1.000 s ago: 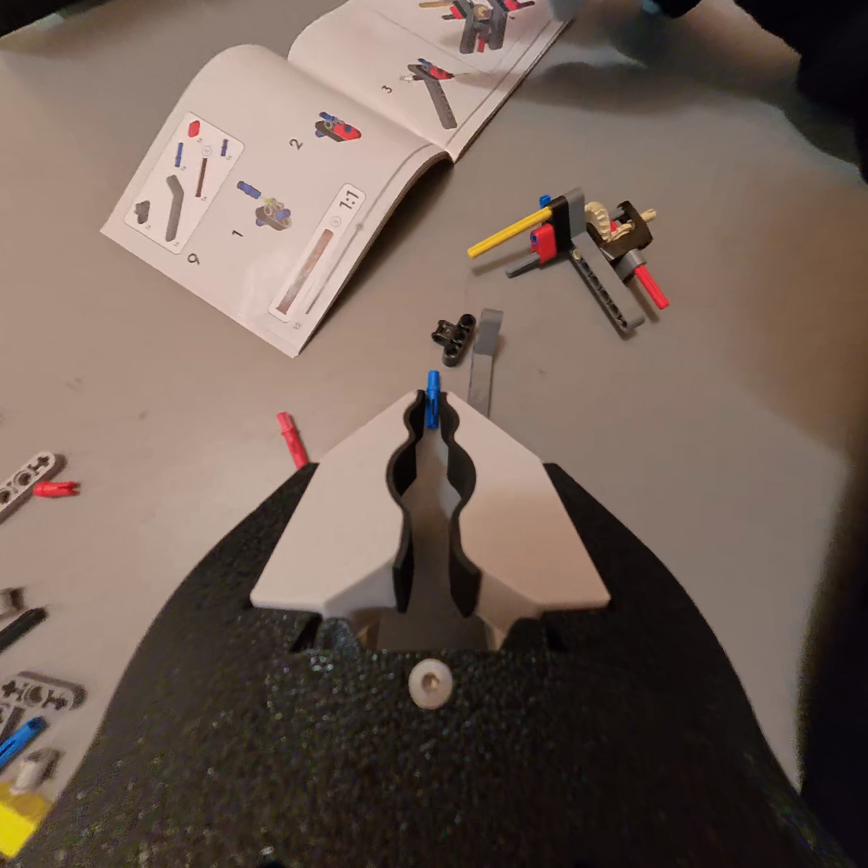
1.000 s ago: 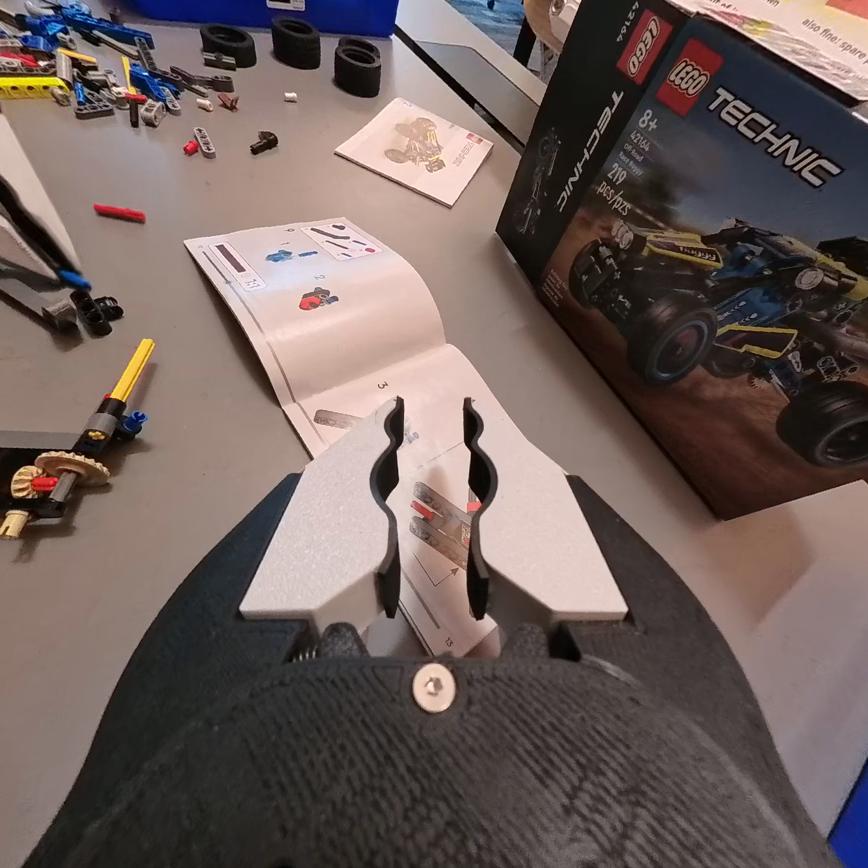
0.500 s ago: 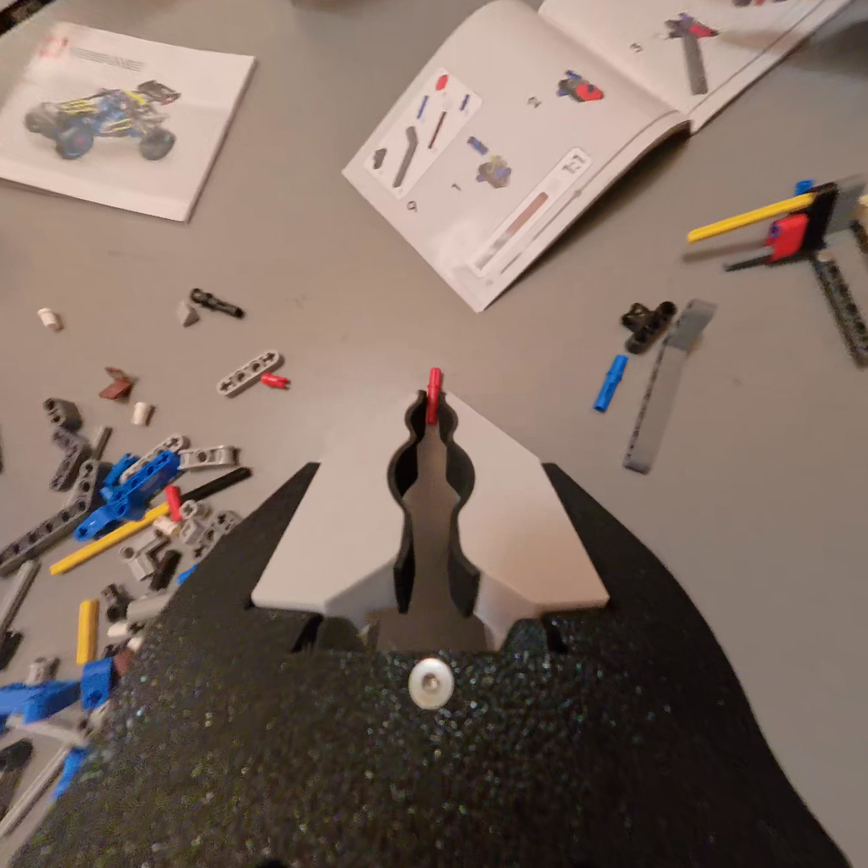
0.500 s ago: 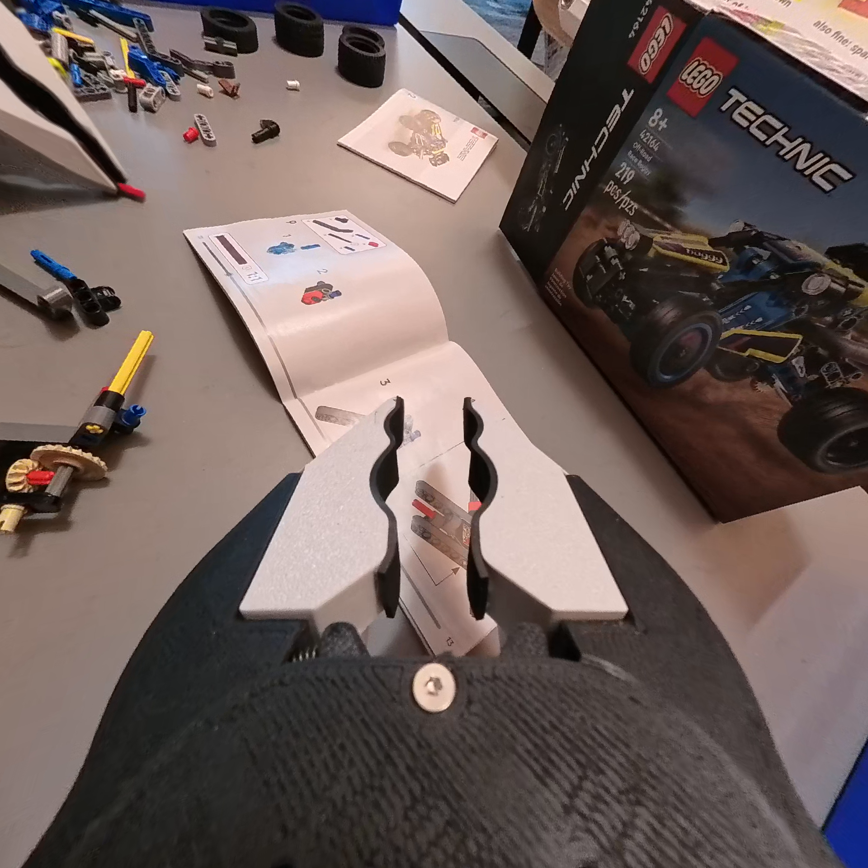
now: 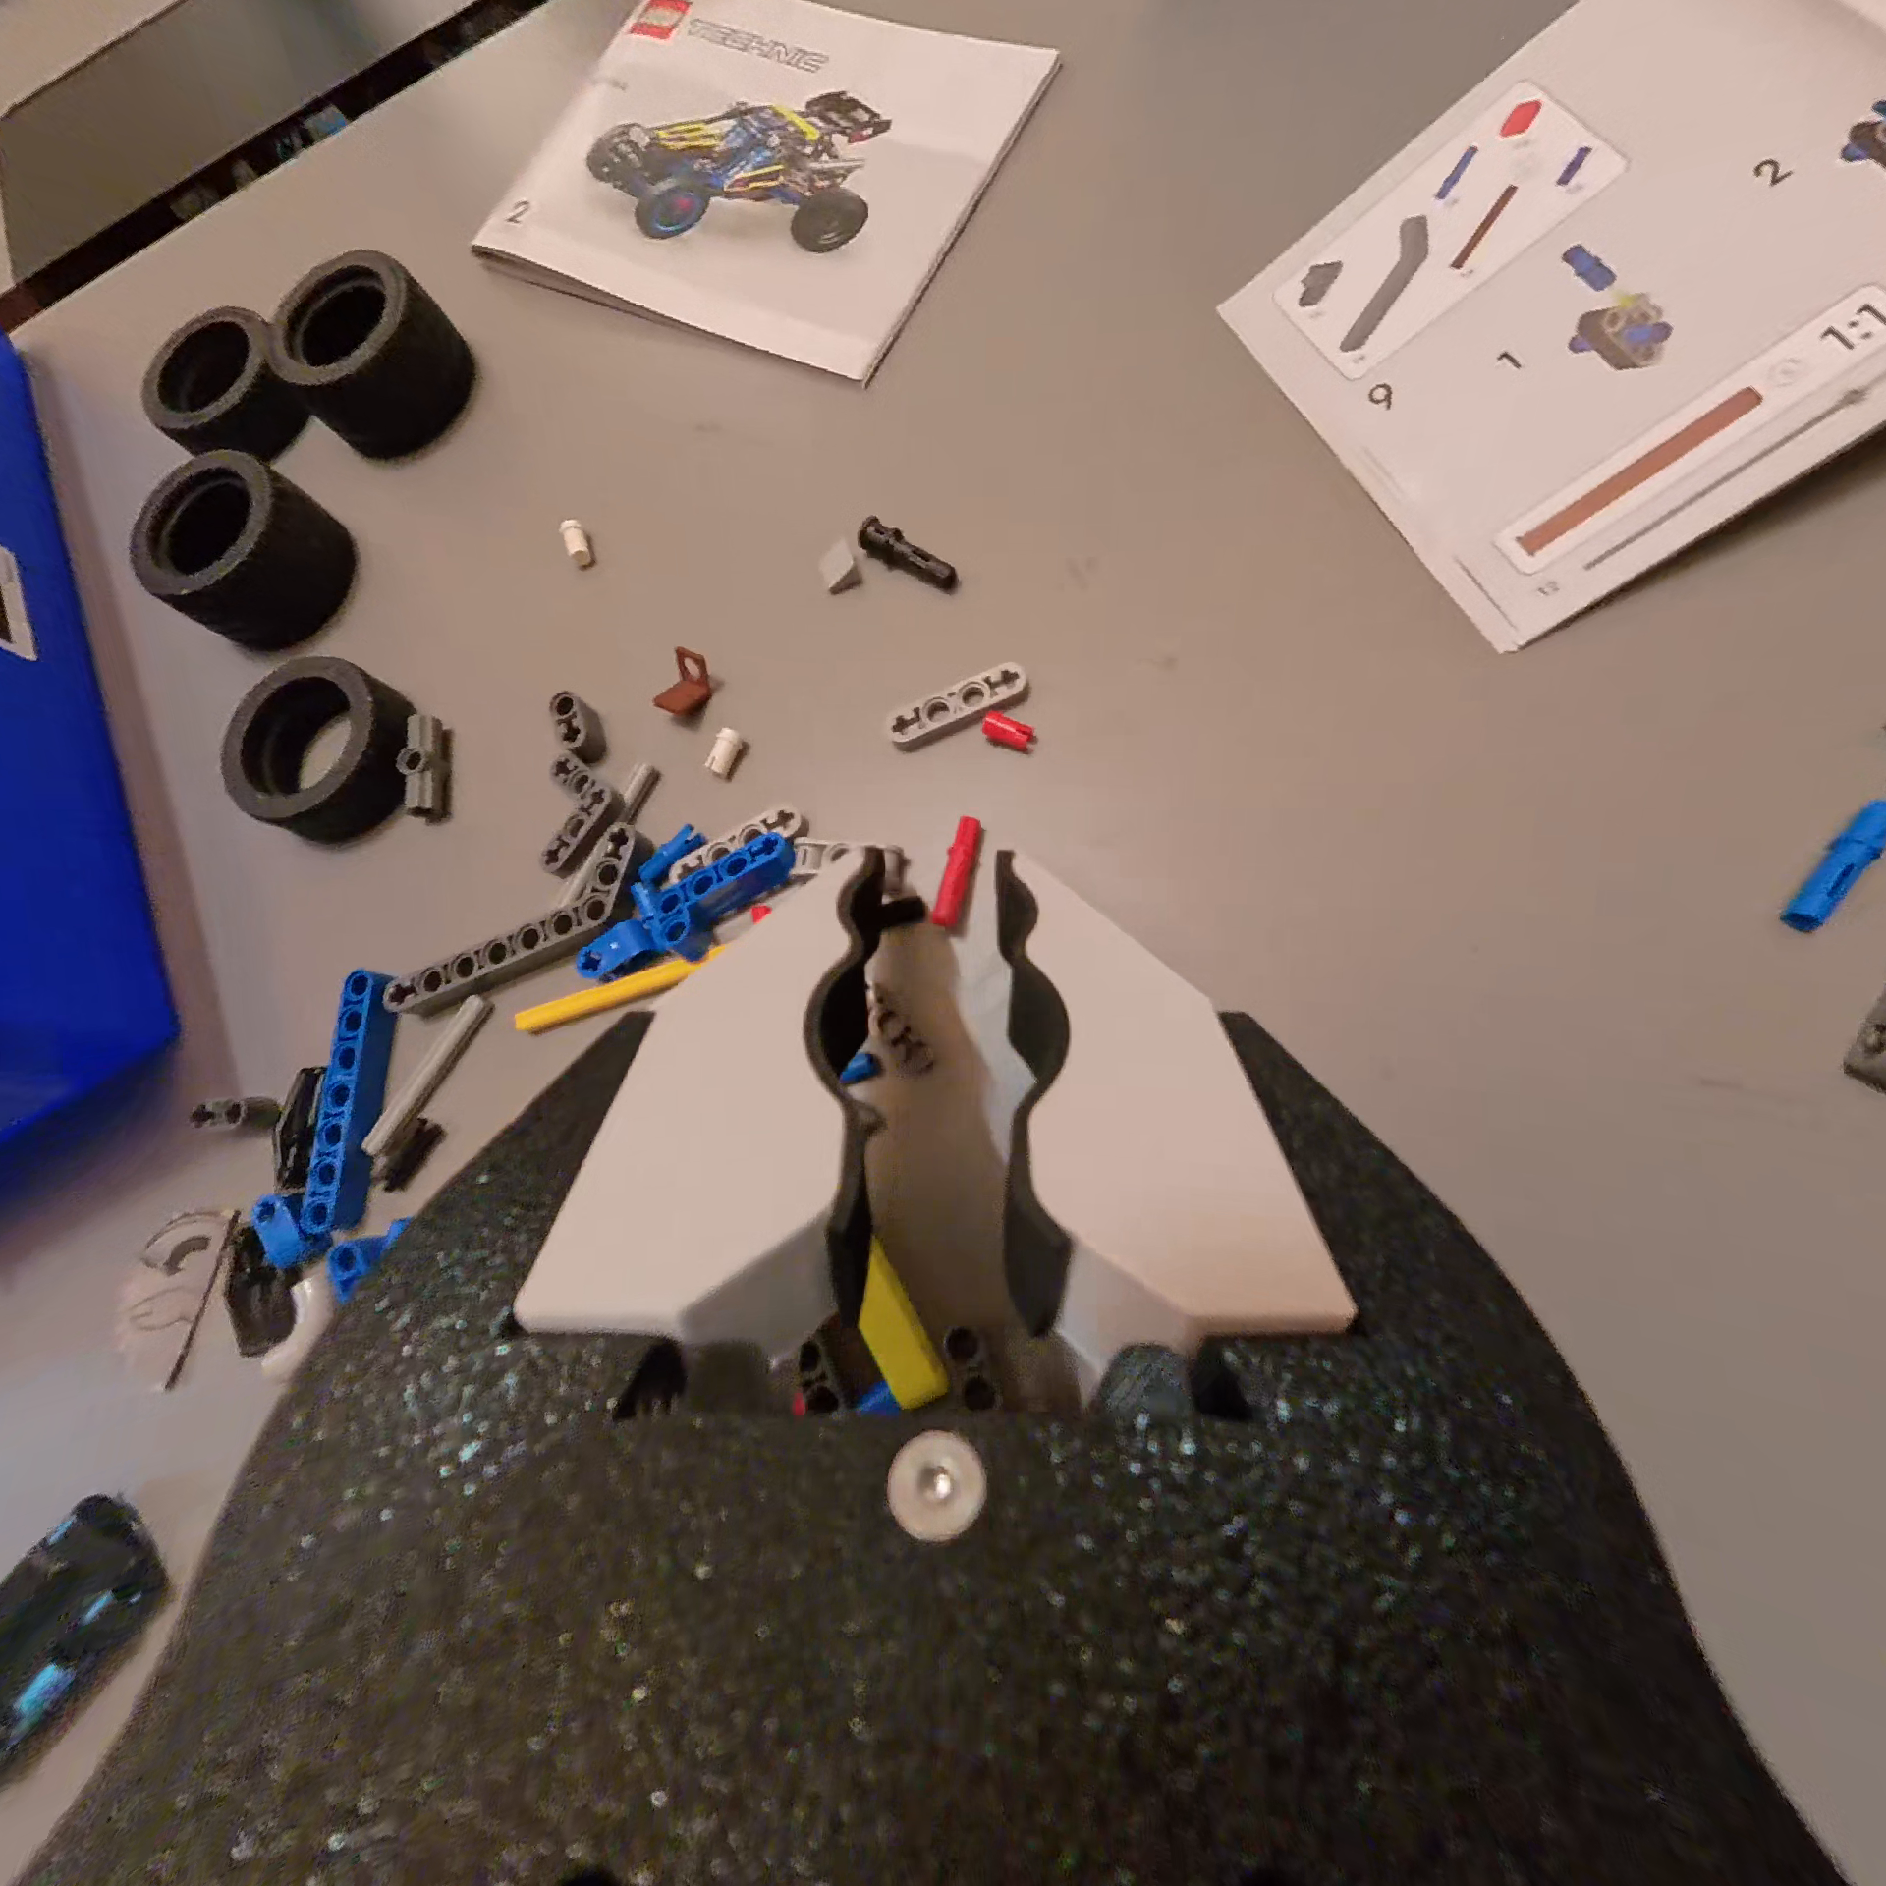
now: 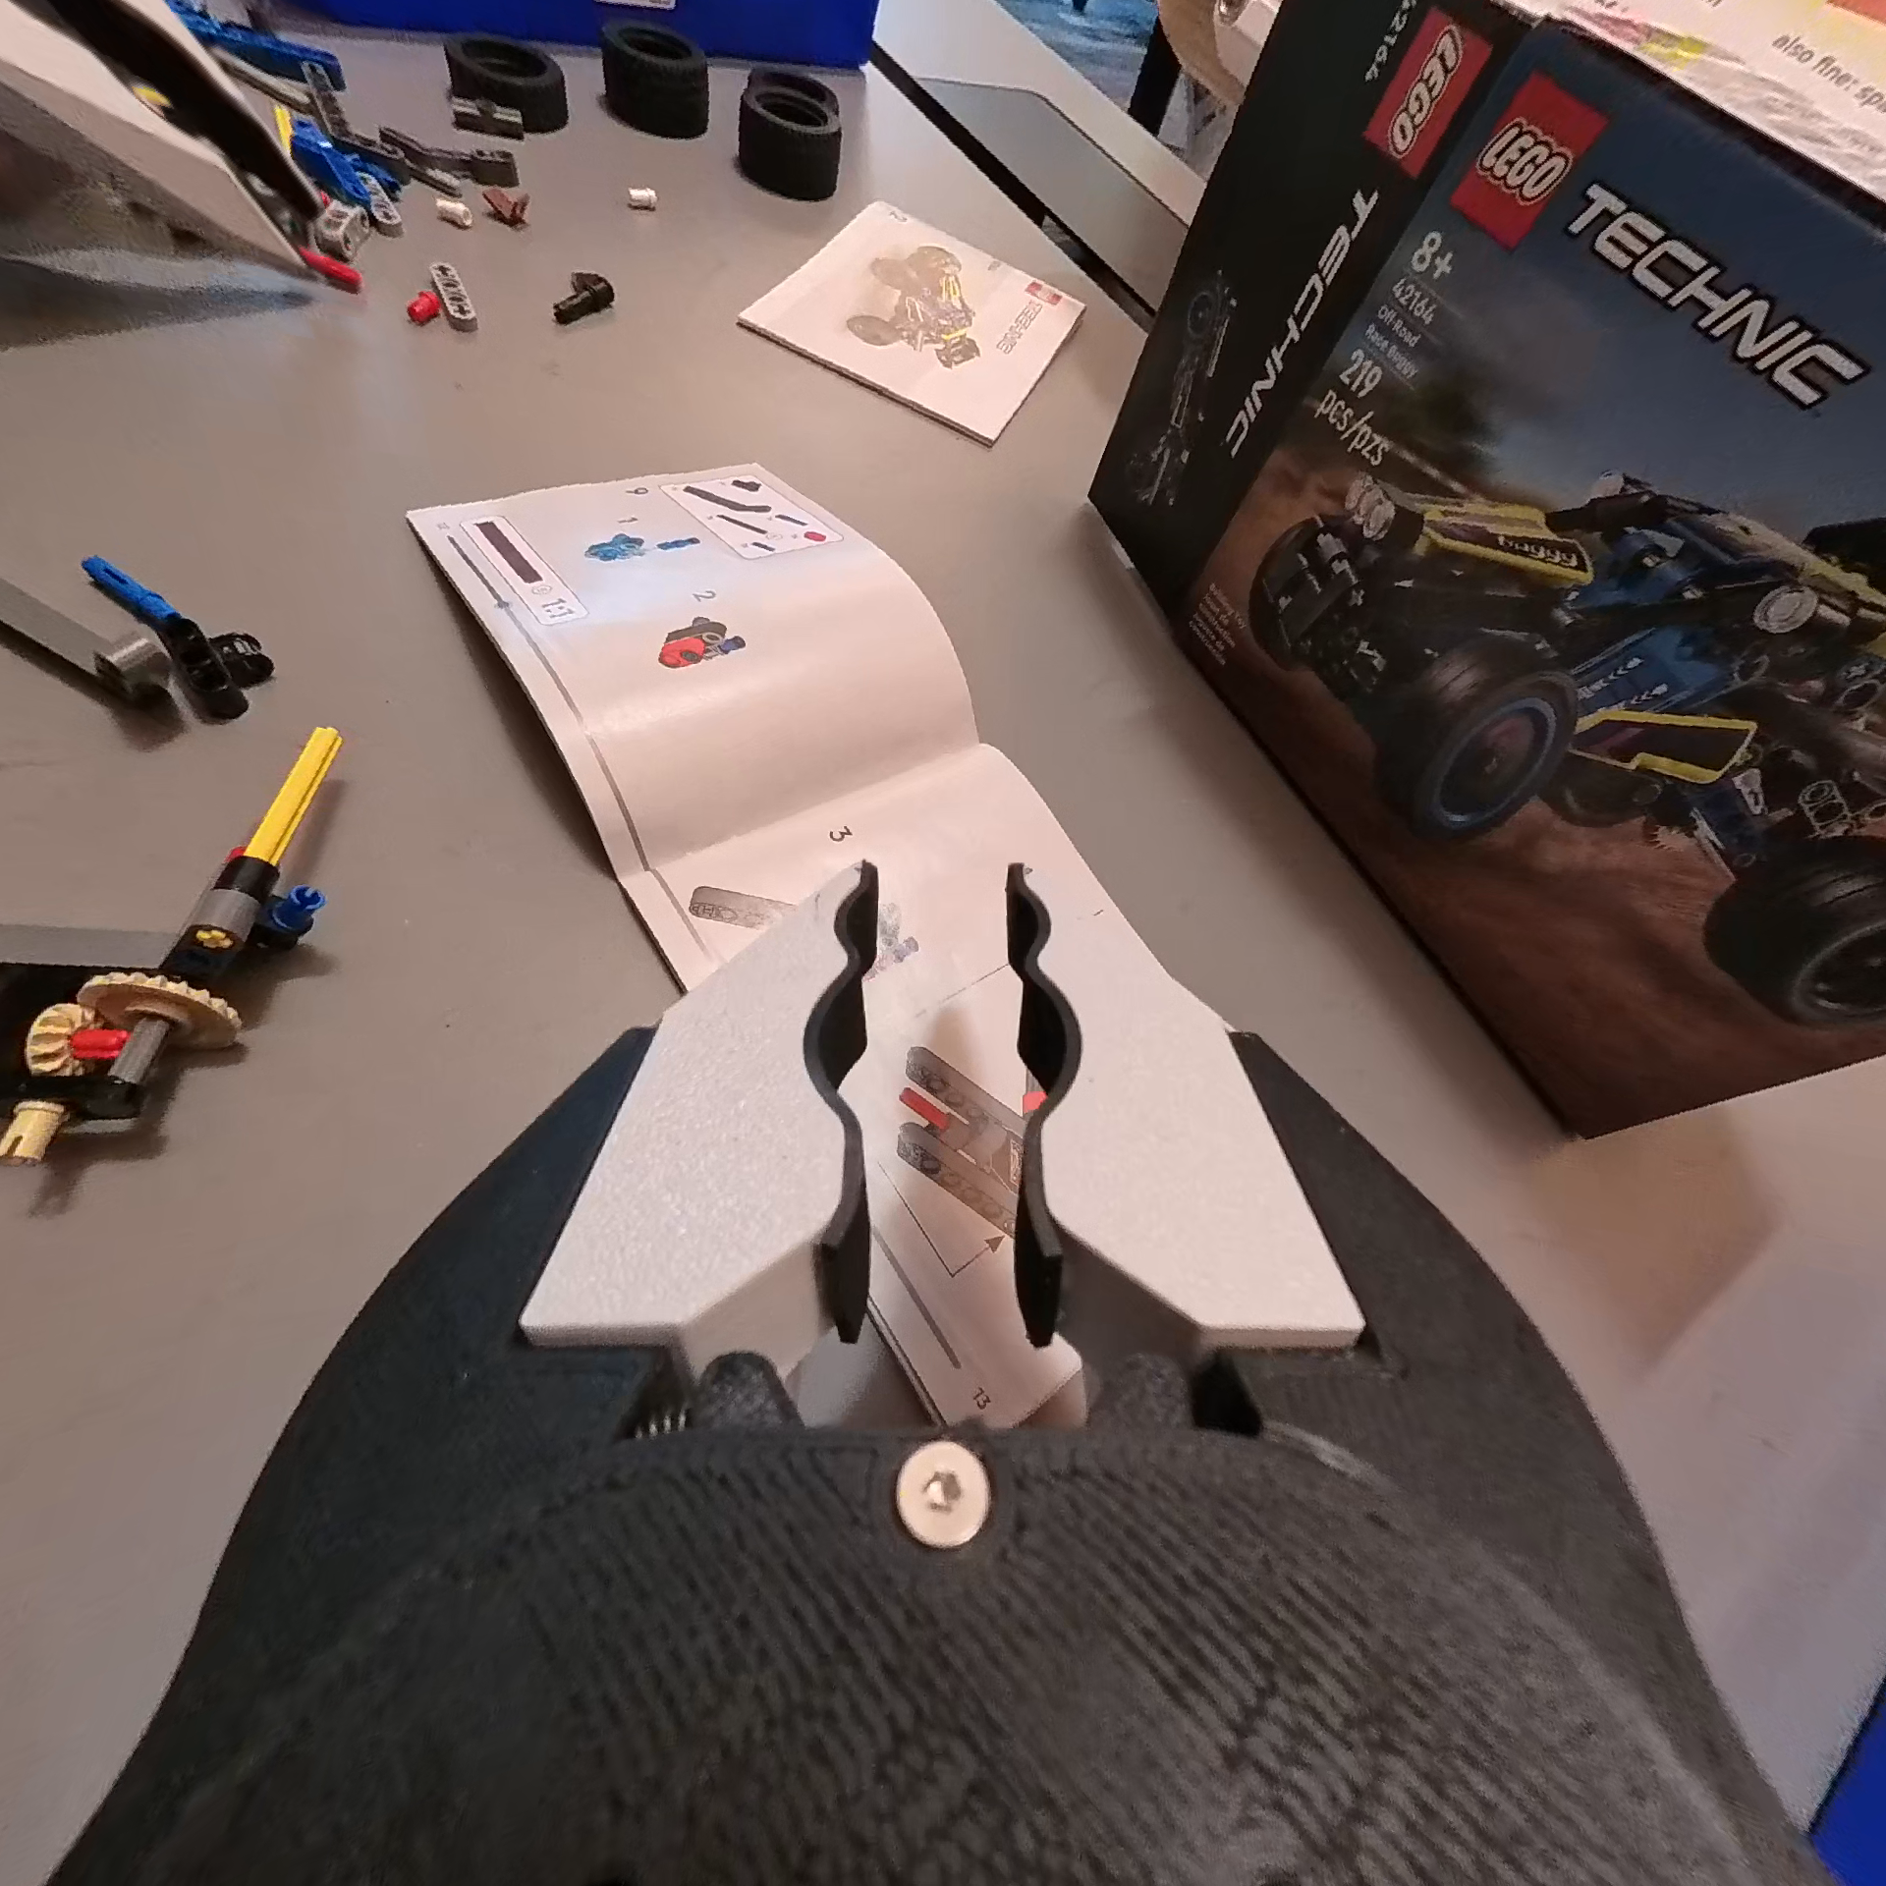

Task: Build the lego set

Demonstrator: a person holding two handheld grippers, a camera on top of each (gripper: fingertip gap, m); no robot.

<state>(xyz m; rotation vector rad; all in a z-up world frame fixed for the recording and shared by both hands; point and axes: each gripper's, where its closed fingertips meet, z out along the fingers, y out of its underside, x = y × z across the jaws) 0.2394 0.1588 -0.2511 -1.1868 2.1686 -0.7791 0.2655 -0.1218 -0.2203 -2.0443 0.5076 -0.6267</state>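
A plain grey table (image 6: 306, 429) fills nearly everything in both views; its matte top is lit softly from above, so shadows fall short and blurred. In the right wrist view the far edge of the table gives way to a dark gap, and beyond it stands a second grey tabletop (image 6: 1031, 133) with a dark leg (image 6: 1148, 61) rising behind it. In the left wrist view the far left corner shows the same dark gap (image 5: 204, 194) and another grey surface (image 5: 153, 82) past it. No walls or windows can be made out.
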